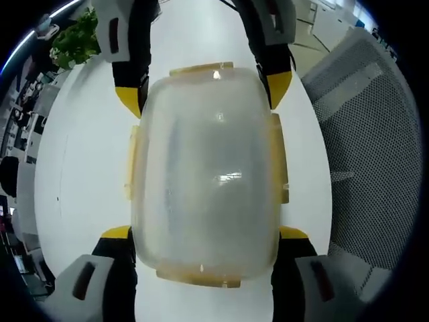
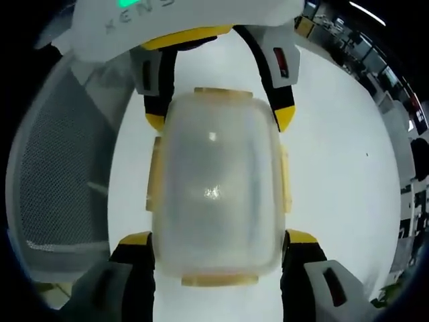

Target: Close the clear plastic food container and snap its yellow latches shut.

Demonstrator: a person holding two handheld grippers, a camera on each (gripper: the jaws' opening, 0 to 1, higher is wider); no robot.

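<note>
The clear plastic container [image 1: 208,168] lies on the white table [image 1: 87,147], its frosted lid on top and pale yellow latches [image 1: 131,164] along all its edges. My left gripper [image 1: 205,233] straddles its near end, both yellow-tipped jaws against its sides. From the far end, my right gripper [image 1: 203,90] holds it the same way. In the right gripper view the container [image 2: 218,188] sits between my right gripper [image 2: 219,238] below and the left gripper [image 2: 220,121] above. I cannot tell whether the latches [image 2: 153,174] are snapped down.
A grey mesh office chair [image 1: 369,134] stands close beside the table; the right gripper view shows the chair [image 2: 60,181] on its left. A green plant [image 1: 77,37] and office desks lie beyond the table's far edge. Bare white tabletop [image 2: 335,147] surrounds the container.
</note>
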